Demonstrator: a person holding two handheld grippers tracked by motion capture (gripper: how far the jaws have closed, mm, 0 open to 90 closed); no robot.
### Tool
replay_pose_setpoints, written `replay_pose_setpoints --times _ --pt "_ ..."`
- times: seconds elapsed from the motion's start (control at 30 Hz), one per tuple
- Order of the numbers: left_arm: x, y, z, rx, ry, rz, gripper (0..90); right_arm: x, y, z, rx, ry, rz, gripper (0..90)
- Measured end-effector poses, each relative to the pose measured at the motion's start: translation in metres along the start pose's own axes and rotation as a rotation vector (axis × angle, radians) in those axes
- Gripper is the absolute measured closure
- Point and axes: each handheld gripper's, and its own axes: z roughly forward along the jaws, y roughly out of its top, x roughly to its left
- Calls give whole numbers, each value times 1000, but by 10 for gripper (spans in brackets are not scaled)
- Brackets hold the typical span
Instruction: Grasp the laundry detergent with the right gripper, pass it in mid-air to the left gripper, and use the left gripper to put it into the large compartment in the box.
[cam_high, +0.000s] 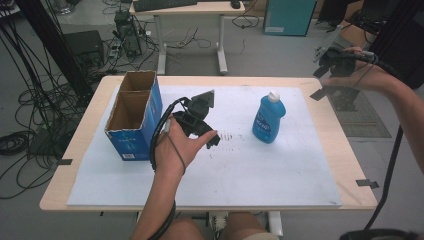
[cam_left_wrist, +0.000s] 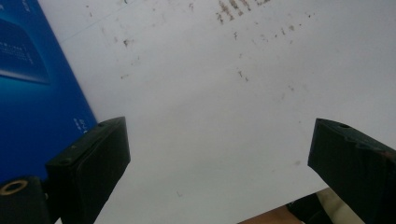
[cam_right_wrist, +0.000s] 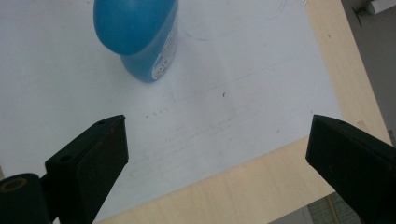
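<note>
A blue bottle (cam_high: 268, 120) with a white cap stands upright right of centre on the white board (cam_high: 250, 170). In the right gripper view the bottle (cam_right_wrist: 140, 32) sits ahead and to the left of the jaws. An open-topped blue cardboard box (cam_high: 132, 117) stands at the board's left; its blue side (cam_left_wrist: 32, 84) runs along the left edge of the left gripper view. My left gripper (cam_high: 200, 127) hovers just right of the box, open (cam_left_wrist: 219, 140) over bare board. My right gripper (cam_high: 332, 92) hangs open (cam_right_wrist: 217, 135) above the table's far right corner, with nothing between its jaws.
The board lies on a wooden table (cam_high: 350, 165) with strips of black tape (cam_high: 366, 183) at its edges. Scuff marks (cam_high: 230, 135) dot the board's middle. Behind stand a desk (cam_high: 190, 10) and a teal cabinet (cam_high: 290, 17). Cables (cam_high: 30, 100) cover the floor at left.
</note>
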Motion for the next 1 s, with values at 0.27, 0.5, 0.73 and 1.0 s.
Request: replay_pose_setpoints --times 0.27,0.5,0.73,1.0 --pt "2 -9 0 1 0 -9 59 17 -29 19 -73 22 52 48" --pt "0 -11 -1 -3 1 -5 59 34 -43 33 -108 29 87 44" --pt "0 -14 2 1 -5 -3 59 49 -57 50 -162 24 143 41" --pt "5 -20 3 4 -3 -5 59 63 -64 71 -199 17 163 38"
